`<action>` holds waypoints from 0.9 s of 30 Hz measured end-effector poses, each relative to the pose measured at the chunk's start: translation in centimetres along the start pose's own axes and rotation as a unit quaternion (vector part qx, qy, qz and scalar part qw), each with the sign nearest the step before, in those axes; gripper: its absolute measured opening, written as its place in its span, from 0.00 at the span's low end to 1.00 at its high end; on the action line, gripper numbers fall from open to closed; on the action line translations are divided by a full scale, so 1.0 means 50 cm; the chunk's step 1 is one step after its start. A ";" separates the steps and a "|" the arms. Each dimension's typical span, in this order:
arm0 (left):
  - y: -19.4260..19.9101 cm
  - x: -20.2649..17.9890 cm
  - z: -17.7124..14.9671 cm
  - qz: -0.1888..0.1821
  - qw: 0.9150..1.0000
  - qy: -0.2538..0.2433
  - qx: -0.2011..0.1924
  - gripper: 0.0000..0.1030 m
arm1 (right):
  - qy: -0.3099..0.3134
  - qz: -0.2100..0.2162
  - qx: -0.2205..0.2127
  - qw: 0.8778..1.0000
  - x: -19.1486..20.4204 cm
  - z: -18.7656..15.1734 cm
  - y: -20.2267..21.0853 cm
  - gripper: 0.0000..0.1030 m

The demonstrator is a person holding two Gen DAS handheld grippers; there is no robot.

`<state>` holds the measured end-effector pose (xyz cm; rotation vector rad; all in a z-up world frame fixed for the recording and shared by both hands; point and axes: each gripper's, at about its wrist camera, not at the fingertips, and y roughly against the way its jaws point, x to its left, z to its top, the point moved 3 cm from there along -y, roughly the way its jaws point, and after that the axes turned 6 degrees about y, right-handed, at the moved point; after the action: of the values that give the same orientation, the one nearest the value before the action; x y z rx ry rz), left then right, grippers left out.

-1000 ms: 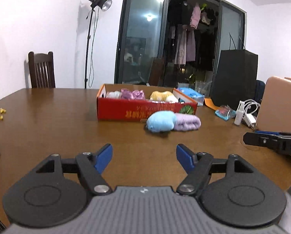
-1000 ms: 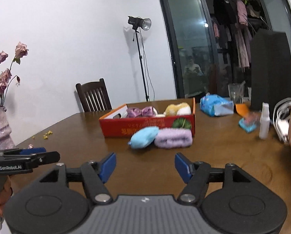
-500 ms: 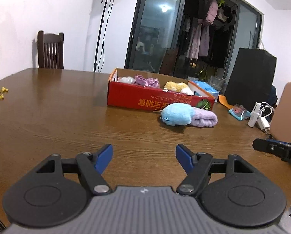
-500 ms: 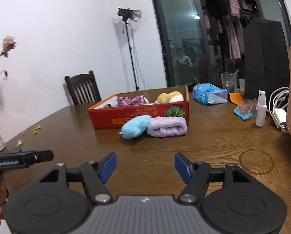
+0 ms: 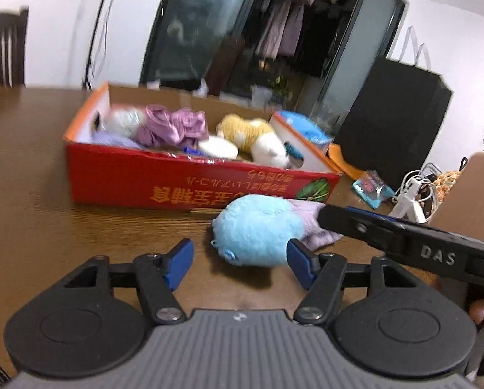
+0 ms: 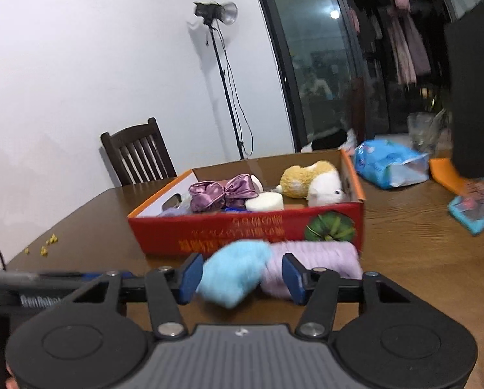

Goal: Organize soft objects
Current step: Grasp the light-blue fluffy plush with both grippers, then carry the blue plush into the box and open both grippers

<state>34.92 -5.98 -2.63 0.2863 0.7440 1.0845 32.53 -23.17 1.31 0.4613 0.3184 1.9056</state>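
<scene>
Table: wooden, carrying everything.
Red box: already holds several soft items.
Blue plush: on the table, touching the lilac towel roll (both outside the box).
My left claw: spread, now much closer, plush just ahead.
My right claw: spread, likewise advanced; pickup likely next.

Both the left claw and right claw have closed in on the blue plush.
</scene>
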 end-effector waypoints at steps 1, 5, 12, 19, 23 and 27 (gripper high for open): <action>-0.020 0.004 0.005 -0.006 1.000 0.005 0.009 0.64 | -0.006 0.003 0.006 1.000 -0.007 0.006 -0.023 0.47; -0.077 0.038 0.004 -0.040 0.998 0.050 0.028 0.54 | -0.016 0.007 0.031 0.999 -0.029 0.011 -0.112 0.40; -0.079 0.045 -0.008 -0.057 0.996 0.062 0.033 0.40 | -0.002 0.025 0.035 0.999 -0.022 -0.015 -0.128 0.28; -0.009 0.010 -0.029 -0.031 0.998 0.044 0.020 0.38 | -0.007 0.053 0.040 0.998 -0.010 -0.016 -0.085 0.26; 0.080 -0.014 -0.099 -0.044 0.998 0.043 0.023 0.38 | 0.008 0.084 0.055 0.995 0.018 -0.059 0.009 0.25; 0.140 -0.034 -0.178 -0.068 0.996 0.048 0.038 0.38 | -0.006 0.087 0.078 0.993 0.031 -0.140 0.121 0.25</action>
<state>23.64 -5.50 -4.52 0.2463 0.8787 0.9472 23.83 -23.94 -2.05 0.6214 0.4328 2.0559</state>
